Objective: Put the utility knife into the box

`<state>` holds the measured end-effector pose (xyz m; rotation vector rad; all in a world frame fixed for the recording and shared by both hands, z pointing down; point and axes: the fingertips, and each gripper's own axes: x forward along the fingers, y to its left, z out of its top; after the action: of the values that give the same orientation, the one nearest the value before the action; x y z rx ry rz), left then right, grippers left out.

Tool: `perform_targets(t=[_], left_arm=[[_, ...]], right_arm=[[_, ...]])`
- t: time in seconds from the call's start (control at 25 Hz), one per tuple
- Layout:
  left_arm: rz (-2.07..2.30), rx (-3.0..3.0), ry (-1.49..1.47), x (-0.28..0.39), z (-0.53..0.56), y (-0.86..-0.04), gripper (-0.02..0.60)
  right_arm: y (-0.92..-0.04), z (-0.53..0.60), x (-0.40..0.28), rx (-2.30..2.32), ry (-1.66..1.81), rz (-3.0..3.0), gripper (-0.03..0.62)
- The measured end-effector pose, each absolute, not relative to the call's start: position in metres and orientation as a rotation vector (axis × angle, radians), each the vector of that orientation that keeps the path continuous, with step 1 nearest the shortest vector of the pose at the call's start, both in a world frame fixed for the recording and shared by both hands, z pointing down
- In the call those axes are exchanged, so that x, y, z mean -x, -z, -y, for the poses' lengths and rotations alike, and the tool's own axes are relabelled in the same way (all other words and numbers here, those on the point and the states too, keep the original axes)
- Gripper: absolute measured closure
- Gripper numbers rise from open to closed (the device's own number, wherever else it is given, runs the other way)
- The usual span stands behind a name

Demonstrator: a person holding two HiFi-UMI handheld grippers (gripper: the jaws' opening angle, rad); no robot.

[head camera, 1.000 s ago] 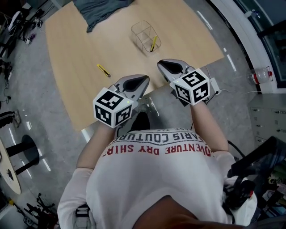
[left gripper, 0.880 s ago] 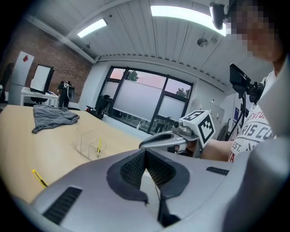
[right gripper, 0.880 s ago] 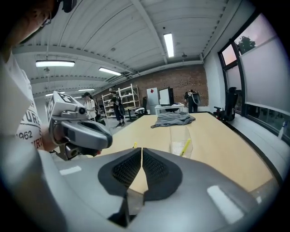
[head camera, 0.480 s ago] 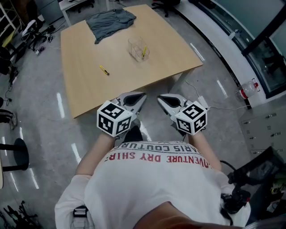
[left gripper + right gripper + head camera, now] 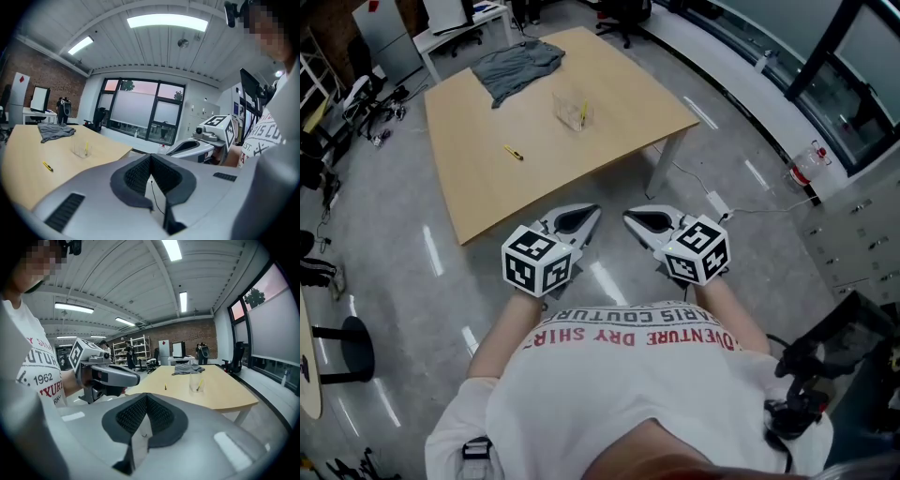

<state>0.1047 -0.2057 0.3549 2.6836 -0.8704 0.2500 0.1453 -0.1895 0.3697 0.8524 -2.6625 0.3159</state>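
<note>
The yellow utility knife (image 5: 514, 153) lies on the light wooden table (image 5: 609, 141), left of a clear box (image 5: 574, 111) that holds a yellow item. Both grippers hang over the floor, well short of the table's near edge. My left gripper (image 5: 591, 214) is shut with nothing in it, and my right gripper (image 5: 630, 217) is shut and empty beside it. From the left gripper (image 5: 151, 161) view the knife (image 5: 47, 166) and box (image 5: 82, 149) are far off to the left. The right gripper (image 5: 146, 404) view shows the knife (image 5: 165, 387) and box (image 5: 196, 383) ahead on the table.
A grey cloth (image 5: 514, 64) lies on the table's far side. A table leg (image 5: 660, 169) stands at the near right corner, with a cable (image 5: 741, 208) on the glossy floor. Chairs and desks stand beyond the table; cabinets (image 5: 853, 234) line the right.
The person has backed away from the table. Both grippers, earlier at its near edge, now hang over the floor, and the table appears smaller and farther off.
</note>
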Motion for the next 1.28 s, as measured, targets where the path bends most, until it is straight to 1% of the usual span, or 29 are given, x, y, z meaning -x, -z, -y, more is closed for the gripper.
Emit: perform_targets(t=[0.12, 0.24, 0.48, 0.68, 0.8, 1.0, 1.28], left_arm=[[0.849, -2.729, -0.260, -0.103, 0.176, -0.345, 0.581], [0.844, -2.745, -0.283, -0.080, 0.132, -0.351, 0.581], [0.834, -2.702, -0.318, -0.001, 0.001, -0.383, 0.581], [0.831, -2.731, -0.343, 0.057, -0.127, -0.380, 0.581], [0.853, -2.722, -0.333, 0.084, -0.184, -0.372, 0.581], [0.893, -2.731, -0.319, 0.107, -0.232, -0.353, 0.581], [0.888, -2.757, -0.323, 0.127, -0.258, -0.342, 0.581]], right_arm=[[-0.363, 0.158, -0.137, -0.862, -0.315, 2.692, 0.592], [-0.368, 0.117, -0.113, -0.856, -0.313, 2.716, 0.592], [-0.380, -0.017, -0.032, -0.866, -0.320, 2.738, 0.592], [-0.373, -0.148, 0.023, -0.893, -0.293, 2.761, 0.592], [-0.373, -0.208, 0.049, -0.858, -0.300, 2.766, 0.592], [-0.350, -0.249, 0.067, -0.857, -0.280, 2.814, 0.592], [-0.338, -0.266, 0.087, -0.888, -0.259, 2.797, 0.592]])
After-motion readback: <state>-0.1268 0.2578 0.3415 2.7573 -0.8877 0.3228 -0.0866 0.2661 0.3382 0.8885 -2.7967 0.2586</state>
